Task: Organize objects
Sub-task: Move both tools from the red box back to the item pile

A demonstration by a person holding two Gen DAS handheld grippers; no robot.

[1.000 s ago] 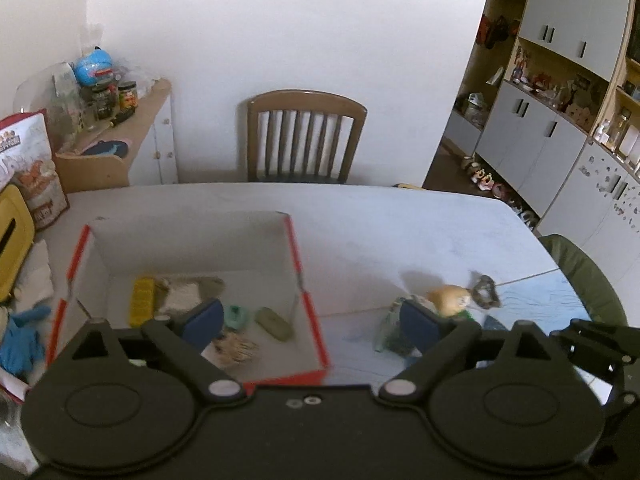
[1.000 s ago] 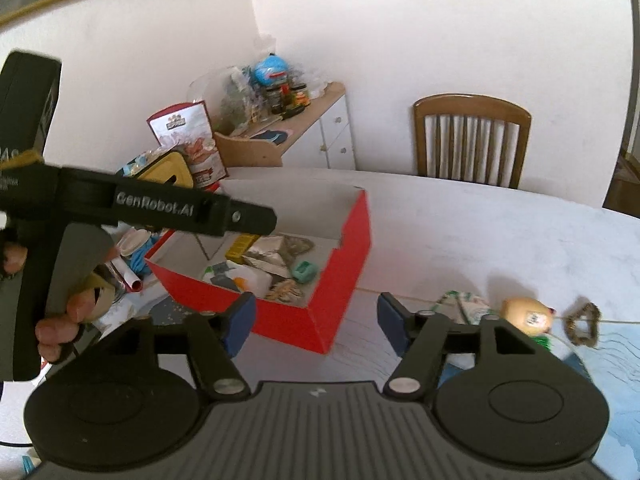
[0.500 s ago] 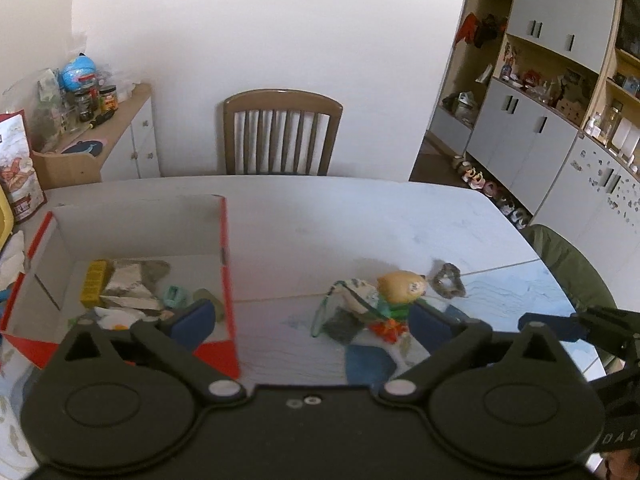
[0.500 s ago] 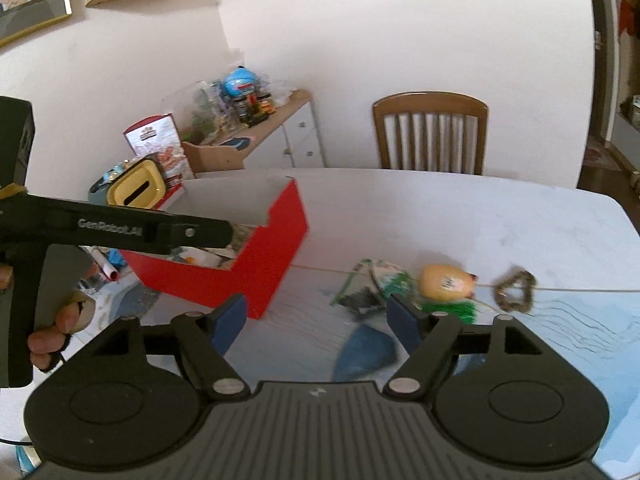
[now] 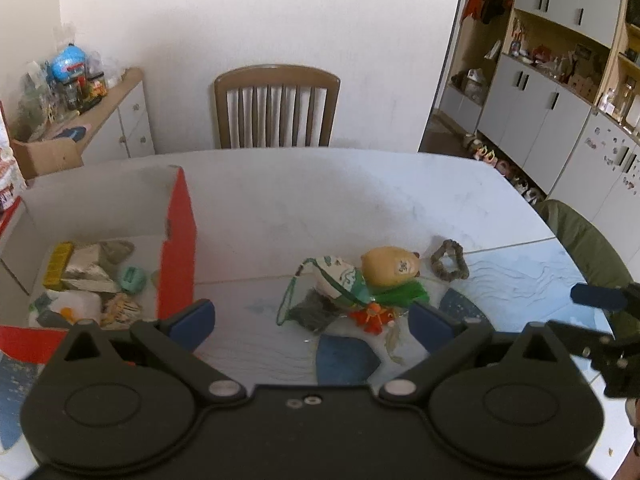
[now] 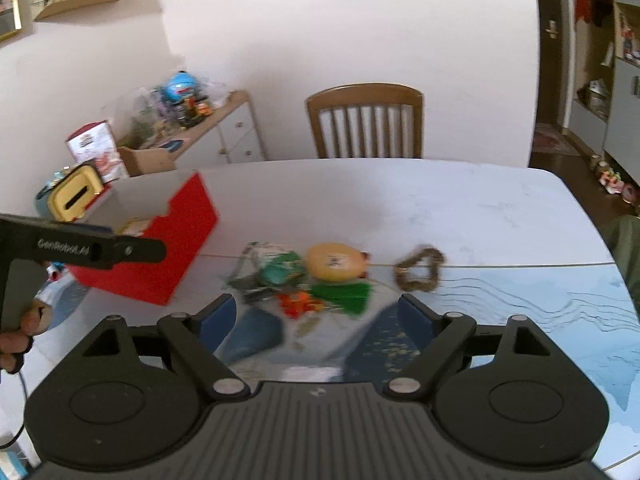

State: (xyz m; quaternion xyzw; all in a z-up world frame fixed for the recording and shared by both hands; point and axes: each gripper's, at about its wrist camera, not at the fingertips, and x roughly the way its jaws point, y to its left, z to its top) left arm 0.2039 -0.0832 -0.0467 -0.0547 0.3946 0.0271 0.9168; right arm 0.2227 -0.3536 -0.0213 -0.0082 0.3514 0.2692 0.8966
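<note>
a dining room with white walls; a wooden chair [image 5: 276, 106] stands at the far side of a pale counter [image 5: 340, 200], and a cluttered sideboard [image 5: 80, 120] sits along the left wall.

on the counter, left: a red box [image 5: 178, 240], open-topped, white inside, holding a yellow packet [image 5: 58, 263], a teal item [image 5: 132, 279], crumpled wrappers and other small bits.

on the counter, centre, apart from the box: a loose heap. it consists of a yellow plush toy [image 5: 388, 267] with green fabric [image 5: 400, 294] just beneath it, a patterned pouch [image 5: 340, 276] touching the toy's left side, an orange trinket [image 5: 372, 318] at the near edge, and a dark mesh piece [image 5: 312, 312].

just right of the toy, lying alone: a brown scrunchie [image 5: 450, 261].

left tongs [image 5: 312, 320]: released, blue pads spread wide, empty, hovering before the heap.

right tongs [image 6: 316, 316]: likewise released and empty, poised over the same heap, the view slightly blurred.
</note>
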